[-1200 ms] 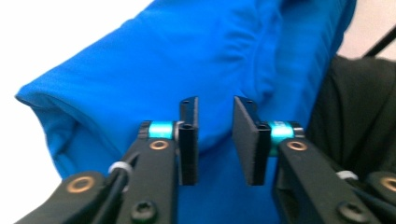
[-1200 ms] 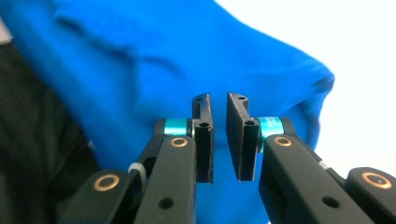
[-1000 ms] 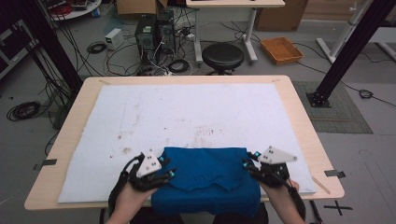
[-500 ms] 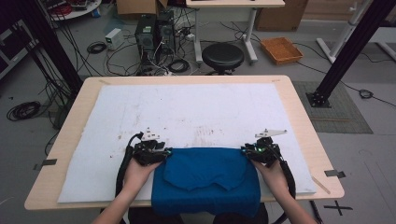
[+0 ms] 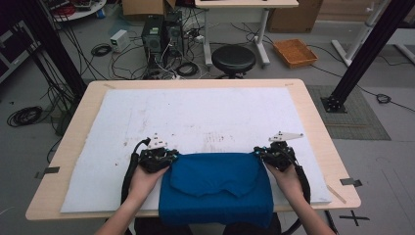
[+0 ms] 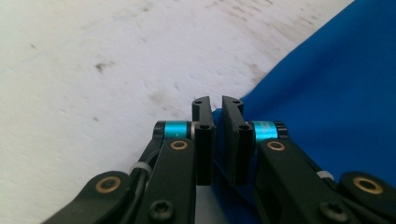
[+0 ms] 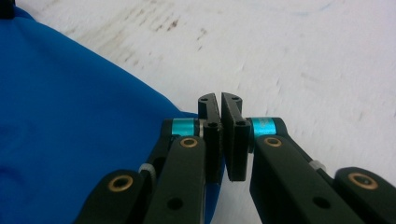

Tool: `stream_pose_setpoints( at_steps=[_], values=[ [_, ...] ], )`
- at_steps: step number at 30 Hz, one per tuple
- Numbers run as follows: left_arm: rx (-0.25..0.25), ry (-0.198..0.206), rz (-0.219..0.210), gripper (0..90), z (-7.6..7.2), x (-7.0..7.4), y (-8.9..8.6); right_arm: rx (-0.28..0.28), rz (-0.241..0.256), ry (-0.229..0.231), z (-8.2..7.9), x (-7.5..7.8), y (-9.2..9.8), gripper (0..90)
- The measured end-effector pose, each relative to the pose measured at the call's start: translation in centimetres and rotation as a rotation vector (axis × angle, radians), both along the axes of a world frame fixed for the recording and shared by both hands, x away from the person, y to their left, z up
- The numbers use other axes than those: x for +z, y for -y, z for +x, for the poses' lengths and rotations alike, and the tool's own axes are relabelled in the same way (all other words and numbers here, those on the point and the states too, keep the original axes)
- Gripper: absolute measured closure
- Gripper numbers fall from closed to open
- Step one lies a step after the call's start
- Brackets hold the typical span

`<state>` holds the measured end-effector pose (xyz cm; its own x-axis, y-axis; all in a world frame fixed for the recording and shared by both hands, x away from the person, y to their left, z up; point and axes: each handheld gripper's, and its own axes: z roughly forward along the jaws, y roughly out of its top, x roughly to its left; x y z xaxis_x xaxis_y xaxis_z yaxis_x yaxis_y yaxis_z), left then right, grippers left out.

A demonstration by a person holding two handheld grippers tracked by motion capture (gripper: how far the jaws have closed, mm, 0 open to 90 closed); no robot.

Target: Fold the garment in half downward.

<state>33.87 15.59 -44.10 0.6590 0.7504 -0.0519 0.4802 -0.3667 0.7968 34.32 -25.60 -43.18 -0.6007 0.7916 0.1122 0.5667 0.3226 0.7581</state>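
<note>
Table [image 5: 313, 105], white mat [image 5: 205, 112]: blue cloth [image 5: 218, 188] is spread at the near edge, partly overhanging. Each far corner is pinched in nearly closed jaws: left gripper [image 6: 218, 106], right gripper [image 7: 220, 101]. Risk: thin fabric may be pulled free if tension is uneven.

A cloth [image 5: 218, 188] is lying on a mat [image 5: 205, 117] covering the table [image 5: 313, 112], at the six o'clock edge and hanging over it. The left gripper [image 5: 166, 157] is sitting at the cloth's ten o'clock corner, the right gripper [image 5: 258, 153] at its two o'clock corner. A stool [image 5: 233, 58] is standing beyond the table at twelve o'clock.
</note>
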Motion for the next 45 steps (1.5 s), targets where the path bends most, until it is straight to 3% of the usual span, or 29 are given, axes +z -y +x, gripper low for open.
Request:
stream_pose_setpoints(
  at_steps=[5,9,15,20,23,25,28,33,37,42,45],
  values=[
    [0.007,-0.007,0.019,83.6,2.9,0.6,-0.2,-0.011,-0.017,0.023,2.5,0.4,-0.5,87.8],
    [0.006,0.012,0.066,83.5,5.2,1.2,0.0,-0.023,-0.028,0.027,4.9,0.8,-1.0,87.7],
    [0.020,0.003,0.060,83.5,8.3,1.3,0.1,-0.042,-0.033,0.030,7.6,1.2,-1.2,87.7],
    [0.010,-0.011,0.084,83.5,10.0,1.3,0.3,-0.042,-0.057,0.009,9.1,0.8,-1.1,87.7],
    [0.023,0.015,0.076,83.4,10.3,1.2,0.4,-0.048,-0.060,0.006,9.7,0.7,-1.1,87.7],
    [0.029,-0.004,0.081,83.3,10.4,0.9,0.3,-0.044,-0.060,0.007,10.0,0.6,-1.0,87.7],
    [0.041,-0.012,0.069,81.8,10.4,0.7,0.2,-0.041,-0.057,0.008,10.2,0.4,-1.1,86.8],
    [0.096,-0.001,0.060,59.1,9.6,1.8,-0.4,-0.046,-0.039,0.021,9.8,0.9,-0.9,74.5],
    [0.119,0.021,0.011,56.3,7.3,2.3,-1.4,-0.061,-0.030,0.054,8.3,1.6,-0.5,69.2],
    [0.128,-0.023,-0.009,56.0,3.6,1.7,-1.9,-0.042,0.005,0.106,4.9,2.1,-0.2,68.3],
    [0.134,-0.067,-0.036,56.1,2.2,1.1,-1.7,-0.044,0.011,0.098,3.2,1.9,-0.3,67.9]
  ],
)
